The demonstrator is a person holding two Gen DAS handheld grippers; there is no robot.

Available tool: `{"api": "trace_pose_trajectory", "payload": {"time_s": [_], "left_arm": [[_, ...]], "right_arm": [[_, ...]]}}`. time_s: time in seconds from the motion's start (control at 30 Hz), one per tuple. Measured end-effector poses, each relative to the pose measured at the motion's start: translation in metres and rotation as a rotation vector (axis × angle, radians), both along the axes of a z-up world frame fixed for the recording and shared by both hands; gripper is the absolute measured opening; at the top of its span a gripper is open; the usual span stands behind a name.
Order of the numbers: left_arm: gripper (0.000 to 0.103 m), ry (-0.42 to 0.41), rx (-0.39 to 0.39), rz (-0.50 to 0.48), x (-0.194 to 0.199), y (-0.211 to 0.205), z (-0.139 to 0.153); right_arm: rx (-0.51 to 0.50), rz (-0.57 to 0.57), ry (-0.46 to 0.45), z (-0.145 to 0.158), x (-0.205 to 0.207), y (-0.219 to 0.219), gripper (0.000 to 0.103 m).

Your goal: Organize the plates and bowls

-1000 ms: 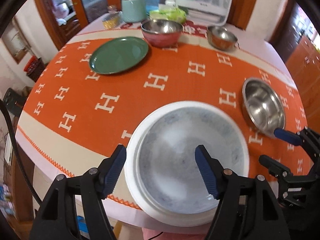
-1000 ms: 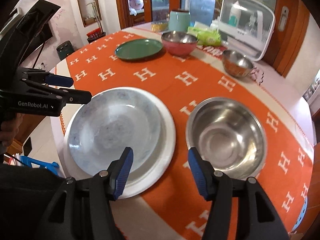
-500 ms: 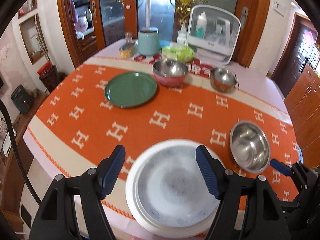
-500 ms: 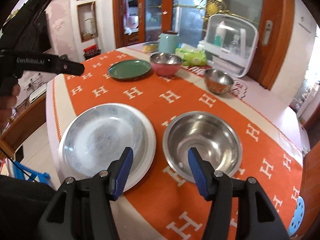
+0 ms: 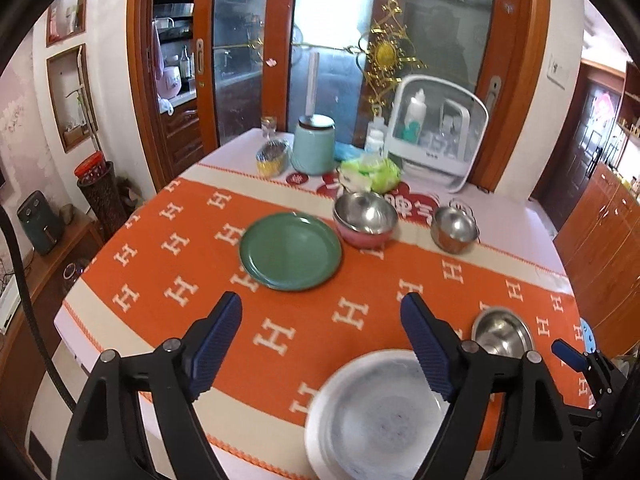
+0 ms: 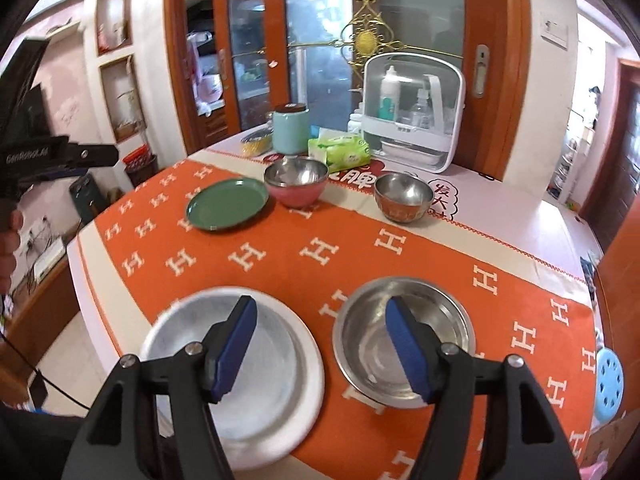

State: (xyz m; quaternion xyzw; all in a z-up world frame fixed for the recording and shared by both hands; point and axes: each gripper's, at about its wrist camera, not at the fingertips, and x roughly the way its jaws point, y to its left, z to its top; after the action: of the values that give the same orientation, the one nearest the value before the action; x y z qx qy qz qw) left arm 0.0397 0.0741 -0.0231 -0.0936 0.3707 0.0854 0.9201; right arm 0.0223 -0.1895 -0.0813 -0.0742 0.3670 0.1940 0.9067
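Both grippers are held in the air above the near edge of the table [image 6: 520,216], which is covered by an orange cloth [image 5: 200,280] patterned with white letters. The left gripper [image 5: 320,344] is seen with its jaws spread wide and nothing between them; they have just been opening further. The right gripper [image 6: 320,344] is likewise spread with nothing gripped, and its jaws have also just been opening. A white plate [image 6: 280,380], with a blue-grey shallow dish resting inside it, is set at the near edge of the table. Just beside it, toward the near right corner, a large steel bowl [image 6: 436,320] is placed upright, apart from the plate. In the left wrist view the same plate [image 5: 360,420] is found low in the picture, blurred, with the steel bowl [image 5: 504,332] partly hidden behind the right finger. Toward the far side of the cloth a green plate [image 5: 290,250] is laid flat. Just to its right a pink bowl [image 5: 366,216] with a steel lining is set, and further right, near the far edge of the cloth, a small steel bowl [image 5: 455,226] is placed. Beyond these, at the far edge of the table, a pale green canister [image 5: 314,146], a pack of wipes [image 6: 340,152] and a white case [image 6: 416,116] holding bottles are stood.
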Motion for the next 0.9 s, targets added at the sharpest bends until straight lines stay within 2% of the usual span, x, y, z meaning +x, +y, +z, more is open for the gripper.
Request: {"api": "trace_pose_trajectory", "payload": {"time_s": [0.07, 0.47, 0.9], "left_arm": [[0.086, -0.004, -0.009, -0.001, 0.002, 0.015, 0.002], [0.086, 0.034, -0.079, -0.054, 0.02, 0.098, -0.017], [0.086, 0.075, -0.048, -0.151, 0.065, 0.182, -0.021]], "right_arm": [[0.007, -0.017, -0.005, 0.005, 0.001, 0.011, 0.068], [0.012, -0.089, 0.019, 0.008, 0.017, 0.085, 0.07], [0.119, -0.21, 0.056, -0.001, 0.045, 0.159, 0.07]]}}
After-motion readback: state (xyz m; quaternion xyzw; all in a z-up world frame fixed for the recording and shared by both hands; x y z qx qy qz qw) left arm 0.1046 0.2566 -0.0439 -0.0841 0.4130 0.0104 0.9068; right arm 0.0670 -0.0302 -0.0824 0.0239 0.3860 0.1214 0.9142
